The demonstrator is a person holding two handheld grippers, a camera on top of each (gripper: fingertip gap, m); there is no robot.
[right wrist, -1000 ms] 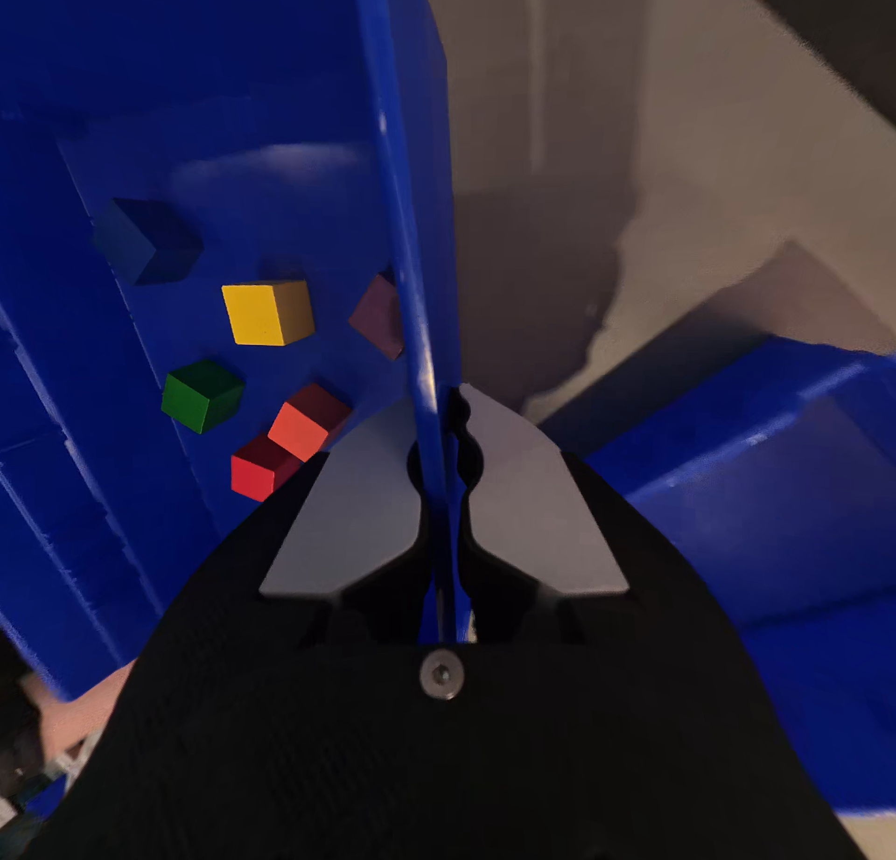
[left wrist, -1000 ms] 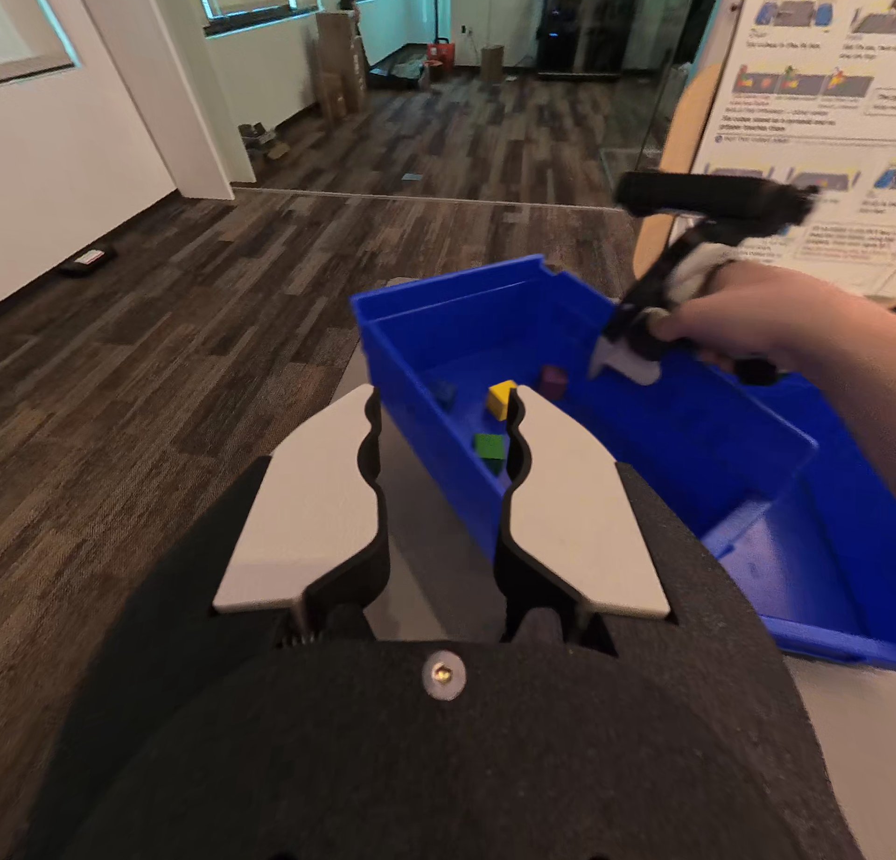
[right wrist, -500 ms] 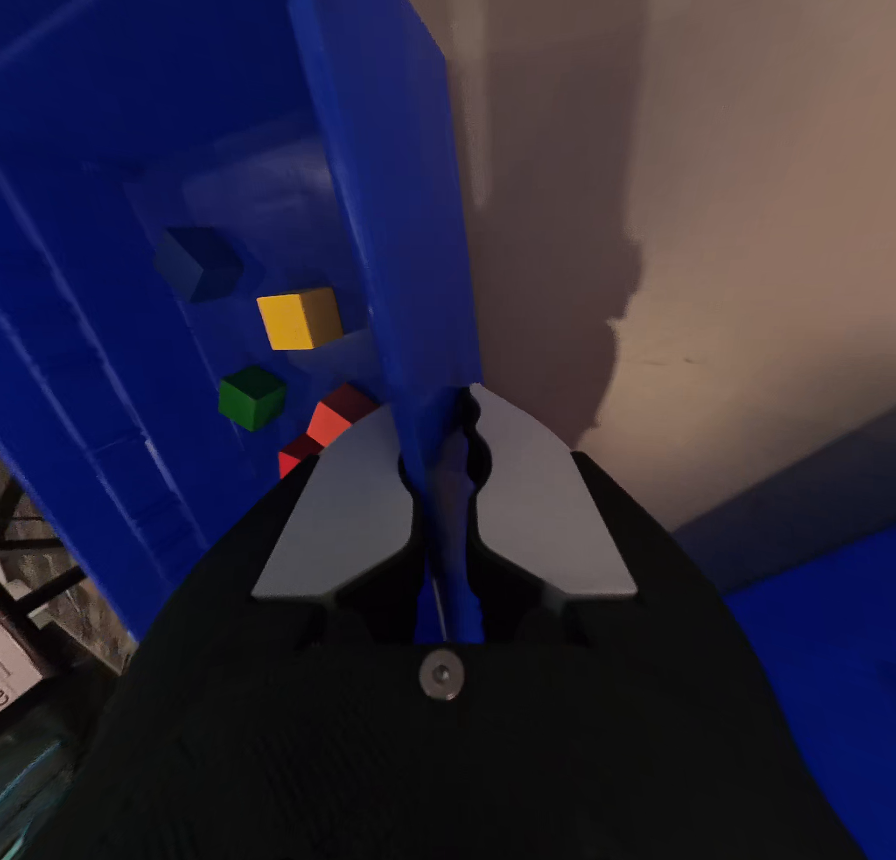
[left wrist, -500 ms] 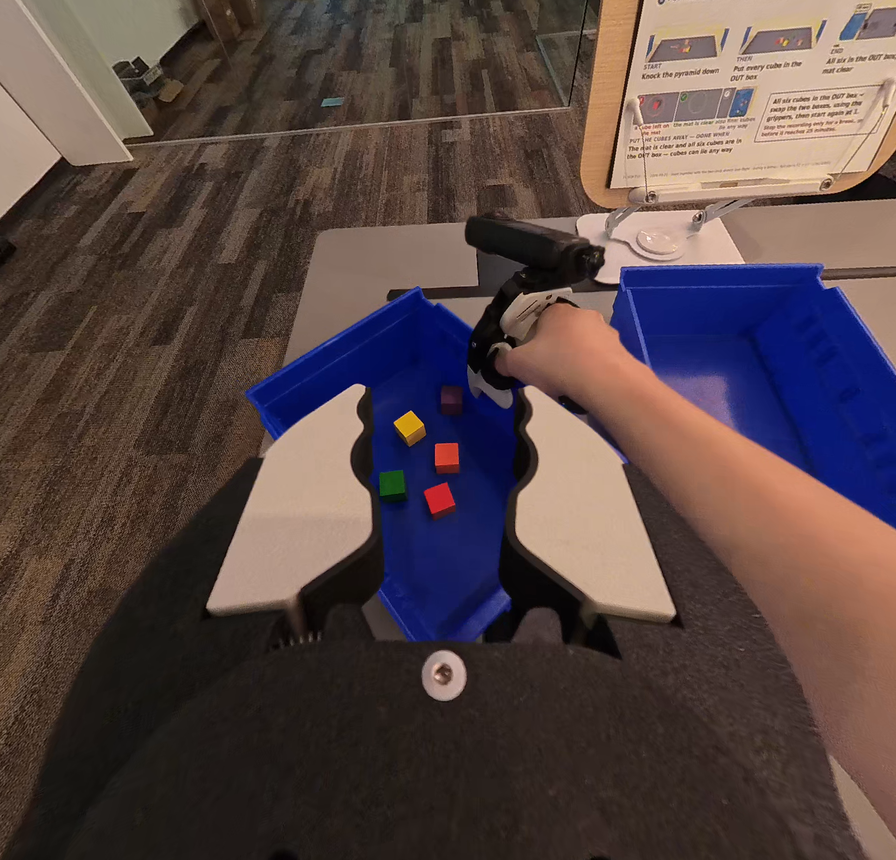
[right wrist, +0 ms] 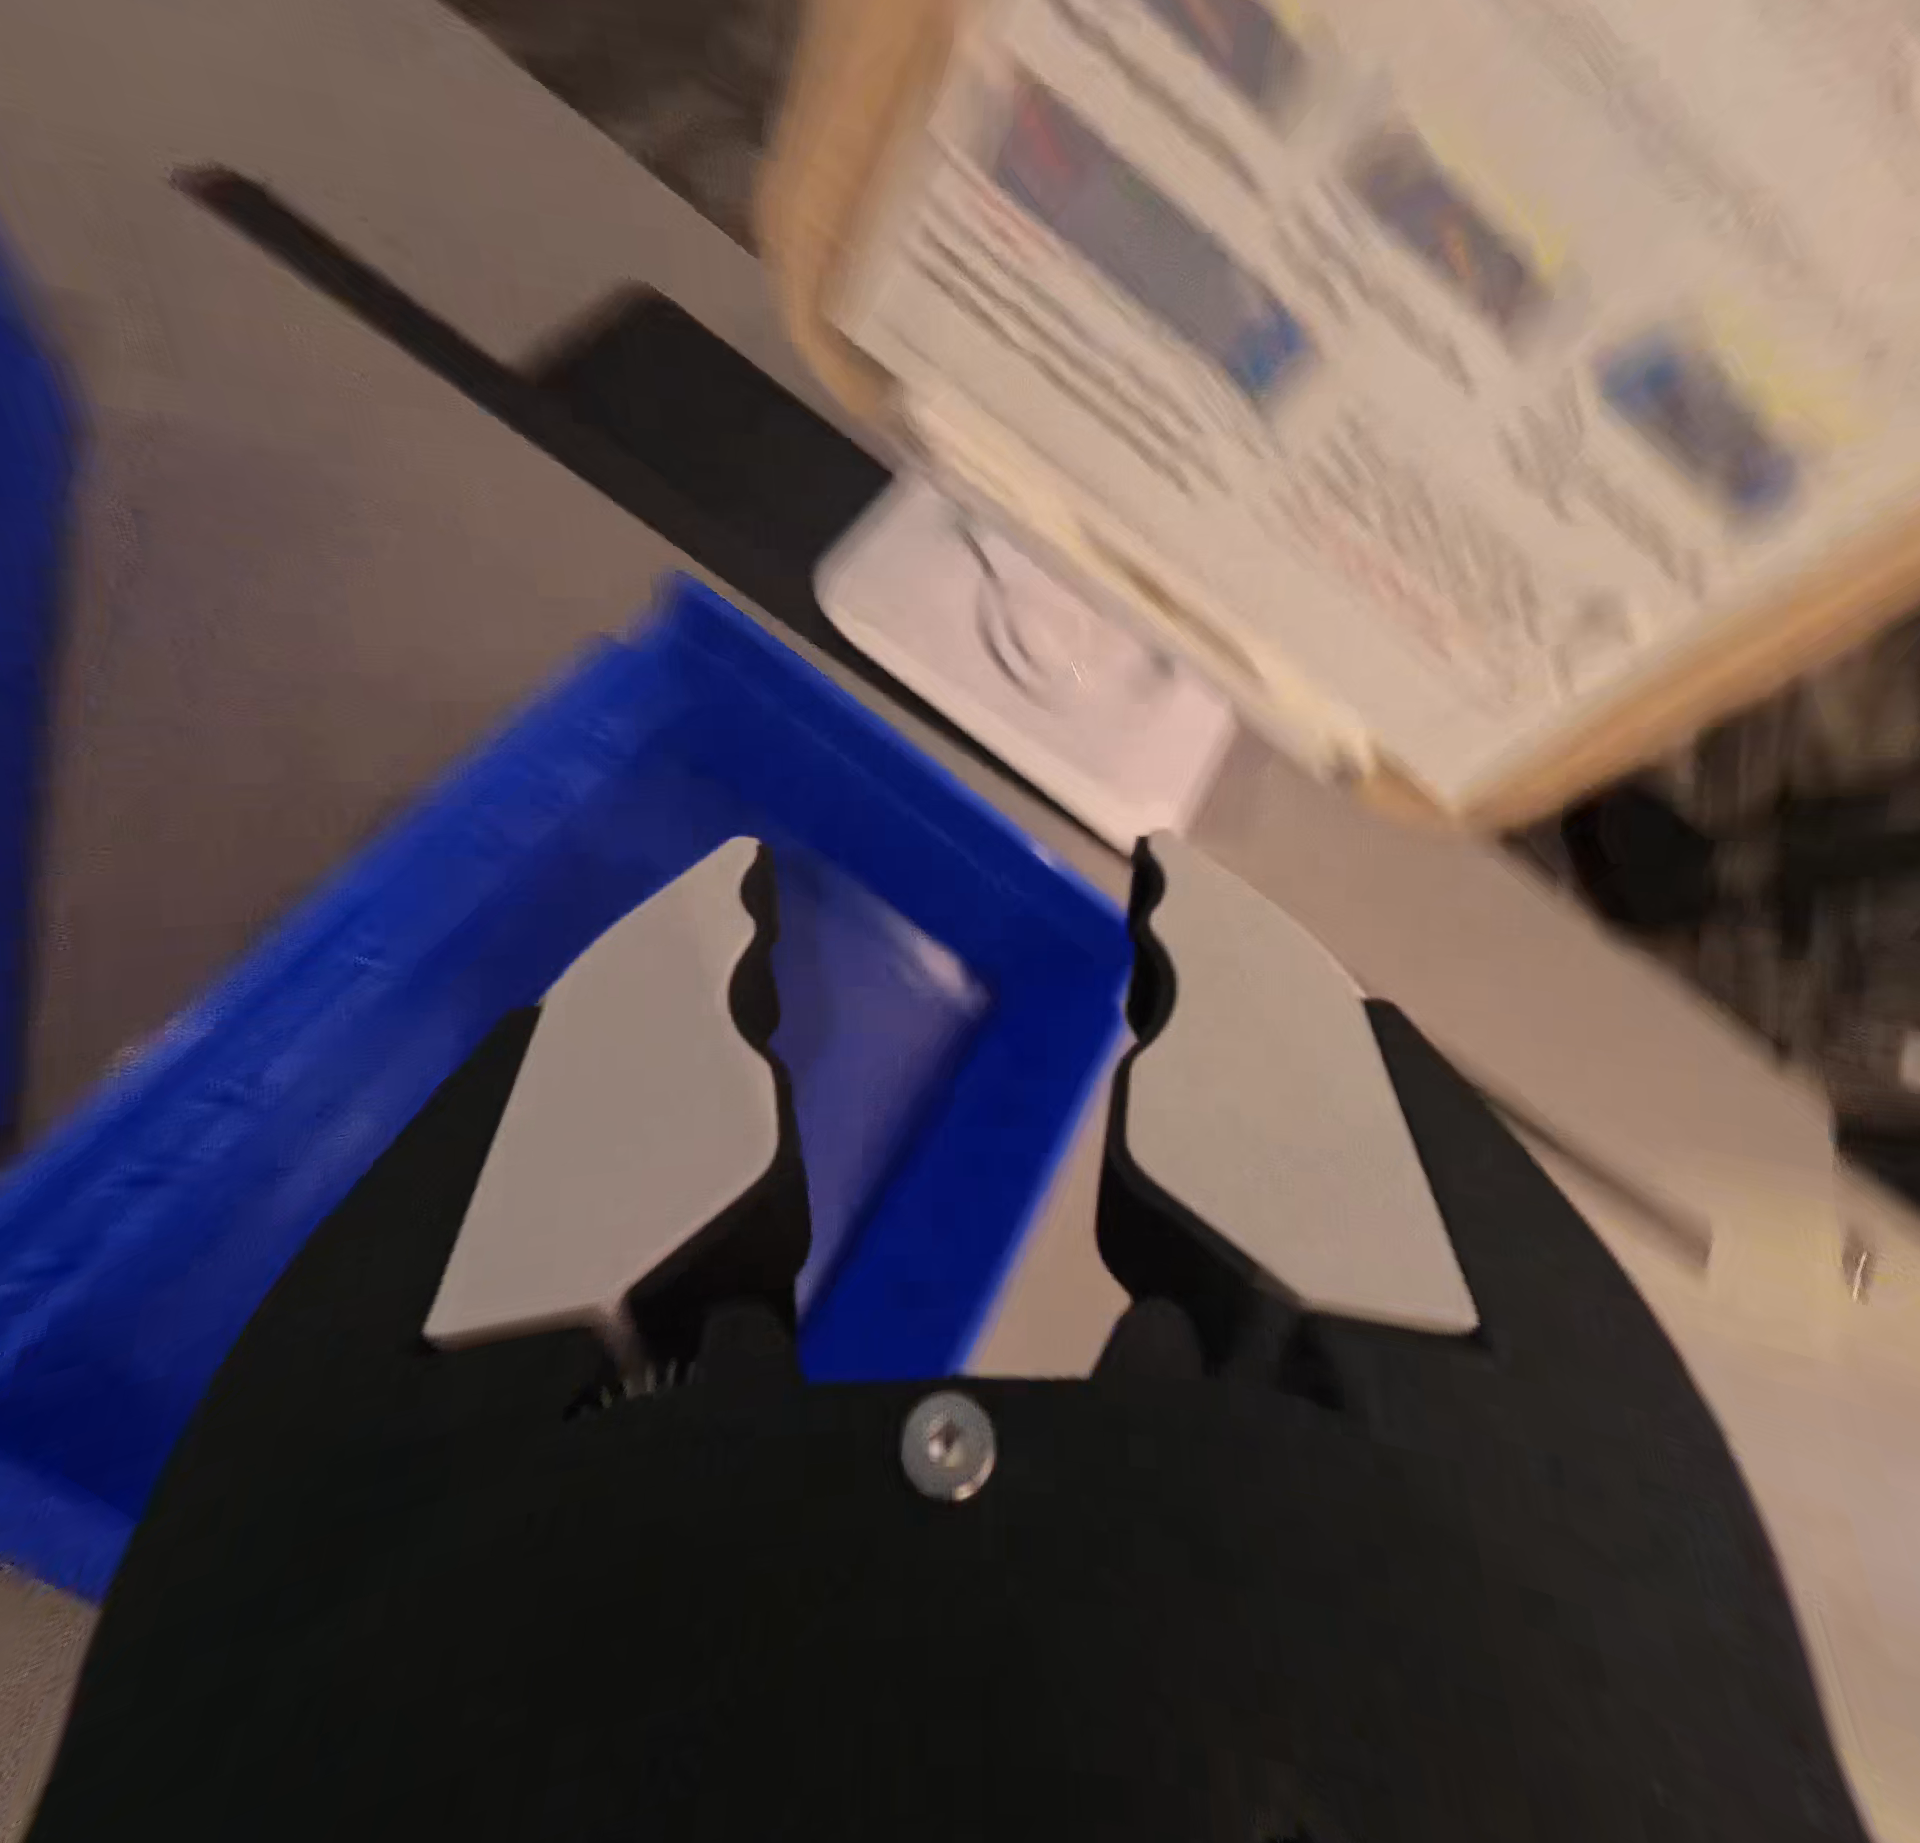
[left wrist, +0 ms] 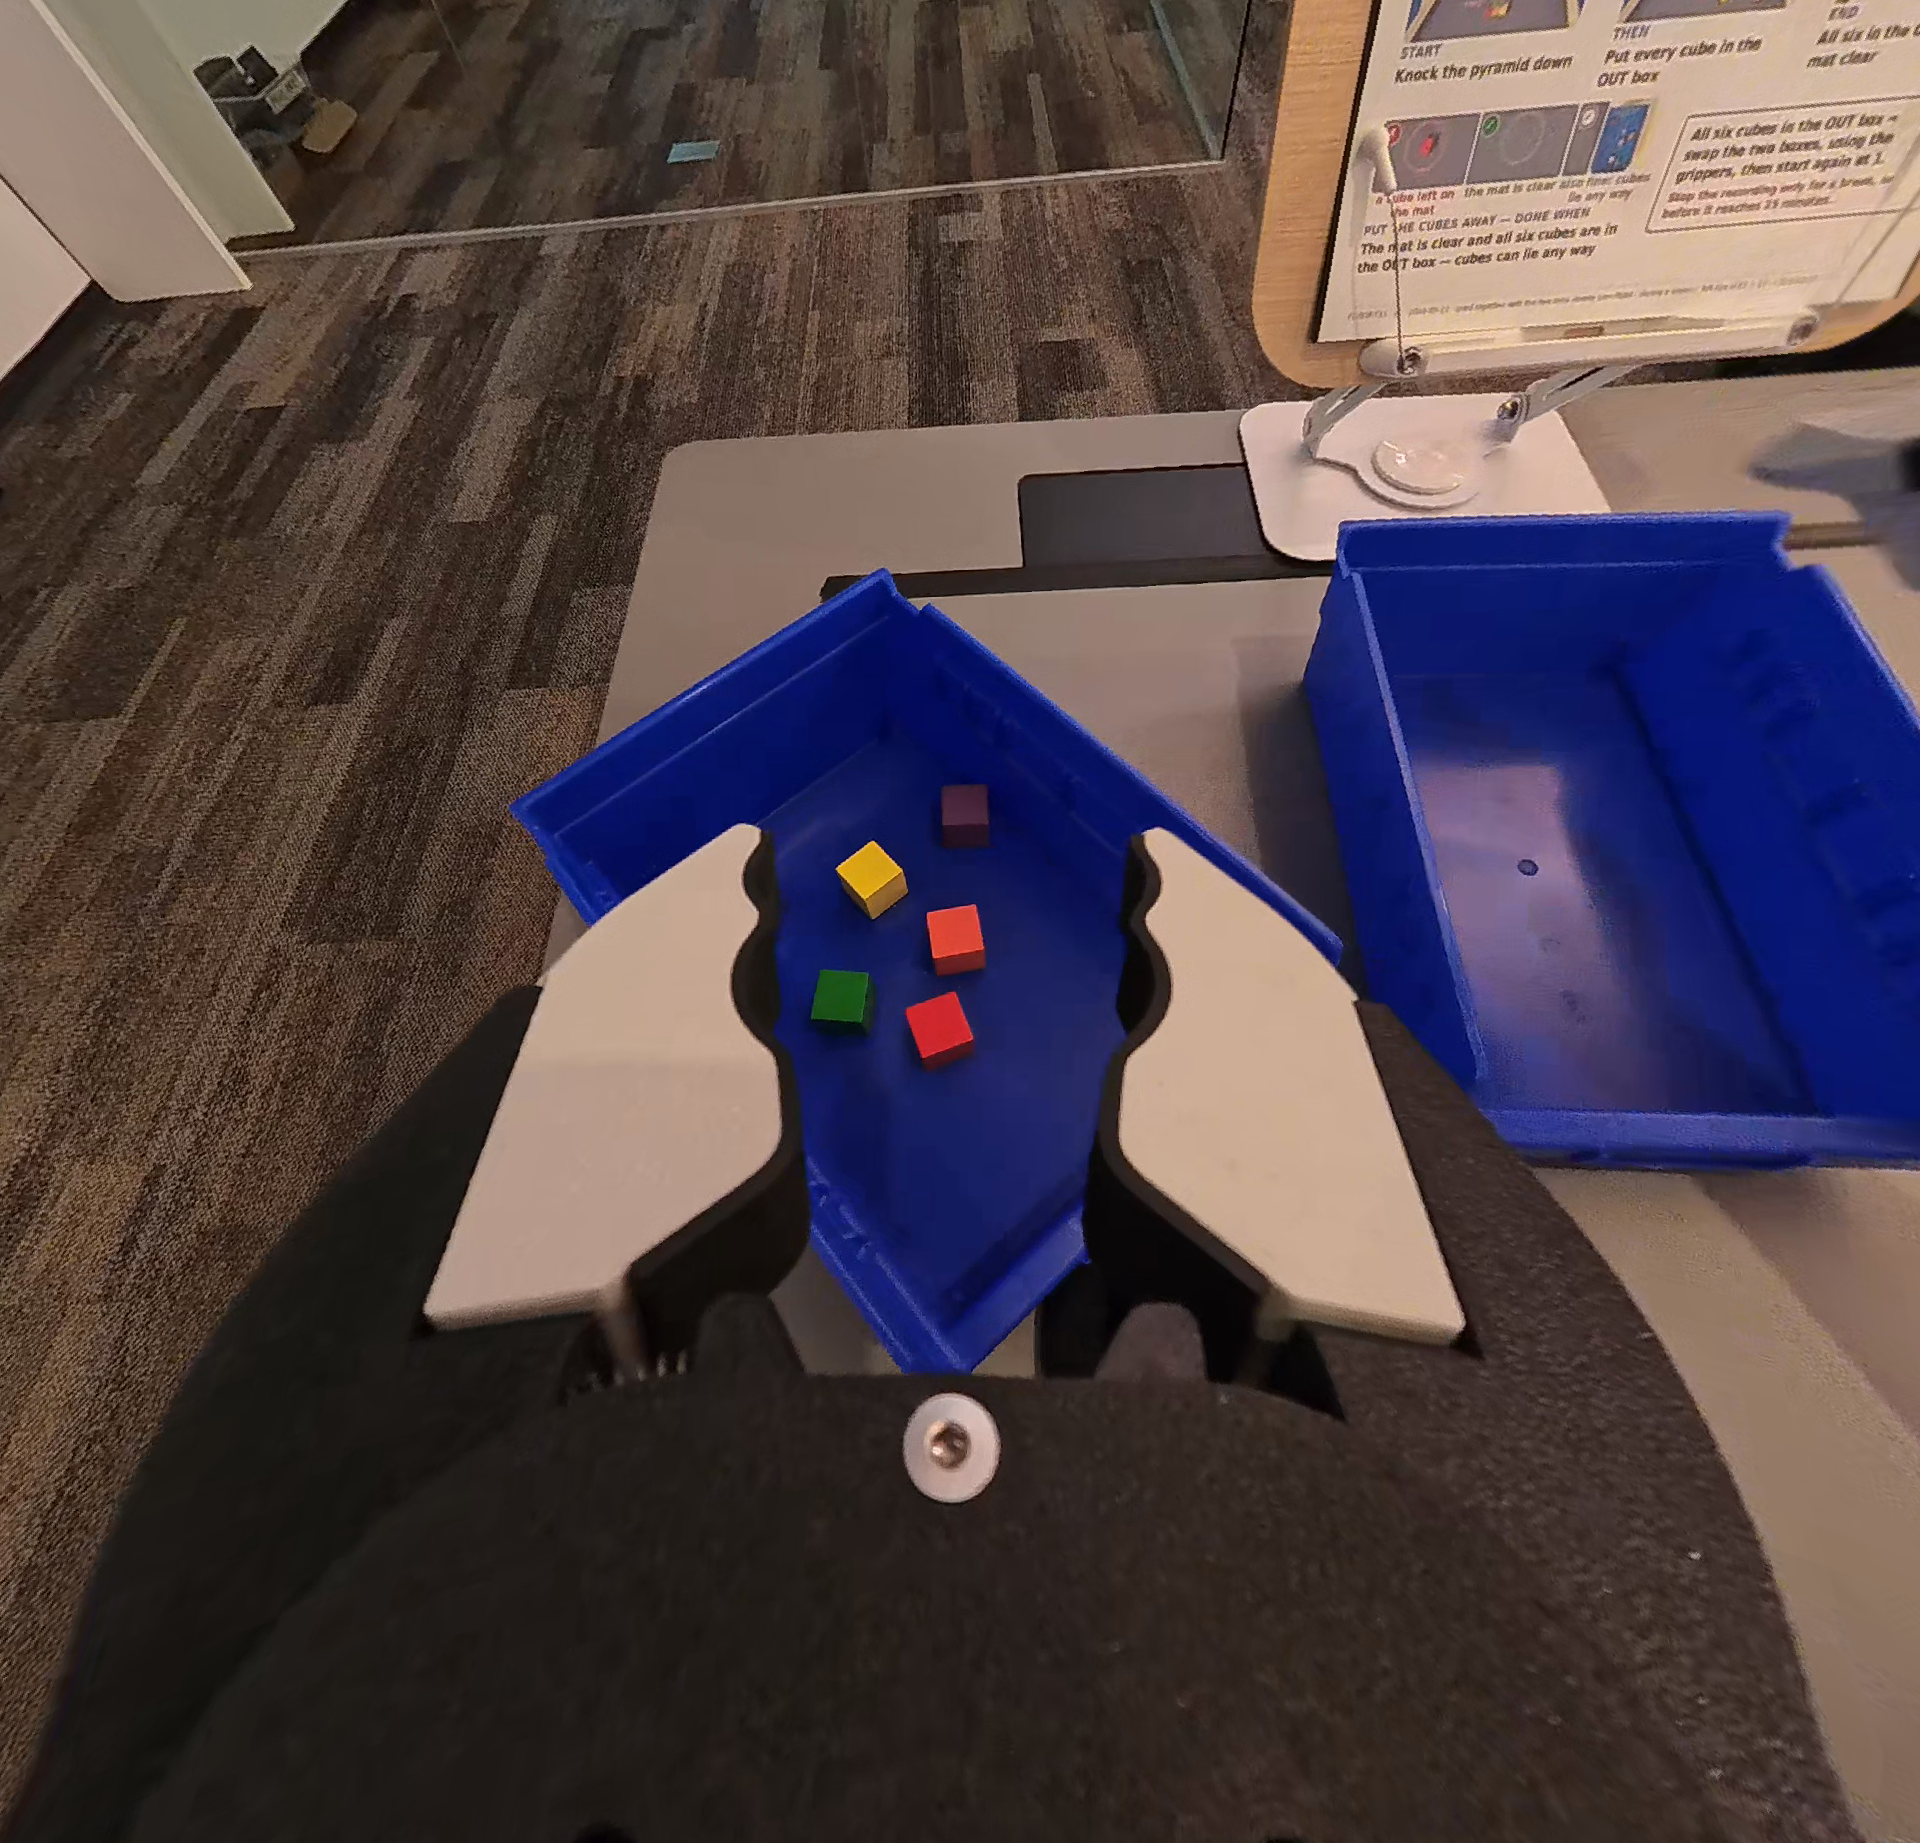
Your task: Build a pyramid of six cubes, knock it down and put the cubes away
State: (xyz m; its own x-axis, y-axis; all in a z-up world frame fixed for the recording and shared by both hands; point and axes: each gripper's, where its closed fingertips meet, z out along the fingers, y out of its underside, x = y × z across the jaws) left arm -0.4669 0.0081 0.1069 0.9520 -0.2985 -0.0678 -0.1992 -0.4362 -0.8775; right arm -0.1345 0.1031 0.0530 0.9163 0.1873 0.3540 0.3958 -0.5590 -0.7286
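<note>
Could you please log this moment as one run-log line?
left gripper: open, over cube bin | right gripper: open, empty | five cubes visible | other bin: empty

Showing grey wedge fingers (left wrist: 623, 1097) with wavy black inner edges, black rounded bodies, and a silver screw (left wrist: 949, 1447) centred on each.

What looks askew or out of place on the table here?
The blue bin holding the cubes sits turned diagonally at the table's left edge, unlike the squarer empty bin. Only five cubes show; a sixth may be hidden.
</note>
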